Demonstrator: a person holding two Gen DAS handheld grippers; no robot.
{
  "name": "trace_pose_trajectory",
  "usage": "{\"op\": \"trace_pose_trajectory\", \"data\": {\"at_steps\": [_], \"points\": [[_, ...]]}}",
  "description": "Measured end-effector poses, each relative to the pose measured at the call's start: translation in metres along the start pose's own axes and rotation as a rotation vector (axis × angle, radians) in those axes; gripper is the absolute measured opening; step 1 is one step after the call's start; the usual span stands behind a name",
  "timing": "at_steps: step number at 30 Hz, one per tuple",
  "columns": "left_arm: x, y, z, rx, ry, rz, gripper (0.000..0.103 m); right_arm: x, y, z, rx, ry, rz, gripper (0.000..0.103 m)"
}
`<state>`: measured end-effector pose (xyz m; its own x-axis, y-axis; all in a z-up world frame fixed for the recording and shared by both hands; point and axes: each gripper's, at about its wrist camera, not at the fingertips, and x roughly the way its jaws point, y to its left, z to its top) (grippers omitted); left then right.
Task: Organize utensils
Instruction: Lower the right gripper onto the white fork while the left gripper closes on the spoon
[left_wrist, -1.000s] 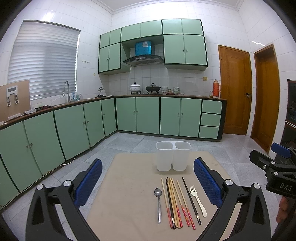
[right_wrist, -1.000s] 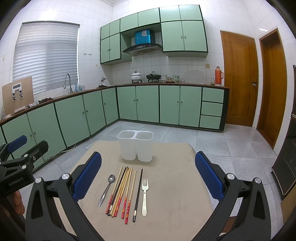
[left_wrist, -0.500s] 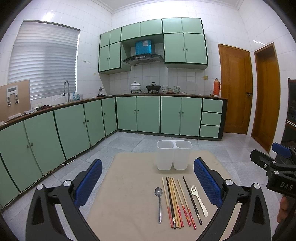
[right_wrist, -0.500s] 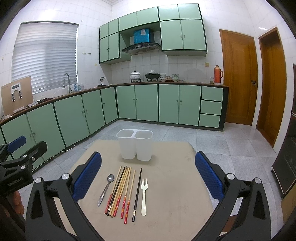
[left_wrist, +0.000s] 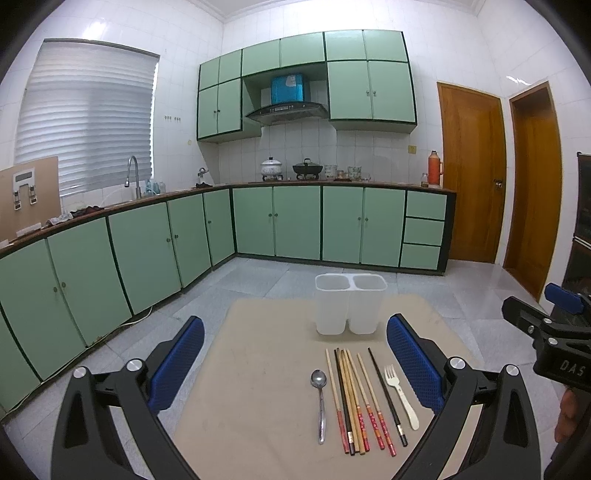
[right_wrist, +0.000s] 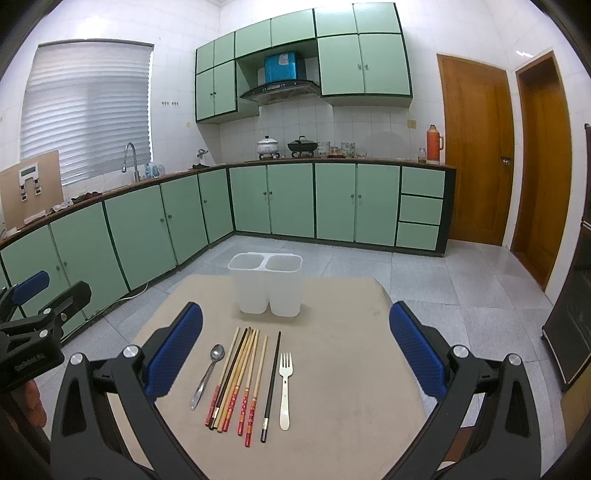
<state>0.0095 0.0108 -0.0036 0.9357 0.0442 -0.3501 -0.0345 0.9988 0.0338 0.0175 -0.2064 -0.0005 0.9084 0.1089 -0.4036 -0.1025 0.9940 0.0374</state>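
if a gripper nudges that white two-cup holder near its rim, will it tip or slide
The holder looks like thin translucent plastic and both cups appear empty, so it is probably light. It stands taller than each cup is wide, so a rim nudge may tip it; a low push would likelier slide it on the mat.

Bright, even indoor light, both views sharp; soft daylight glows through the window blinds (left_wrist: 85, 122). Glare streaks on the wall tiles (left_wrist: 519, 79) upper right. Heavy fisheye bending, black vignette at corners.
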Motion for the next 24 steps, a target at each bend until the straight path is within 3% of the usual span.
{"op": "trace_pose_trajectory", "data": {"at_steps": [10,24], "points": [[0.065,0.018,-0.027,0.0,0.144,0.07,0.097,0.057,-0.014,-0.017,0.007,0.123,-0.039,0.098],[0.193,0.009,-0.081,0.024,0.416,0.046,0.097,0.193,-0.007,-0.066,-0.003,0.408,-0.017,0.095]]}}
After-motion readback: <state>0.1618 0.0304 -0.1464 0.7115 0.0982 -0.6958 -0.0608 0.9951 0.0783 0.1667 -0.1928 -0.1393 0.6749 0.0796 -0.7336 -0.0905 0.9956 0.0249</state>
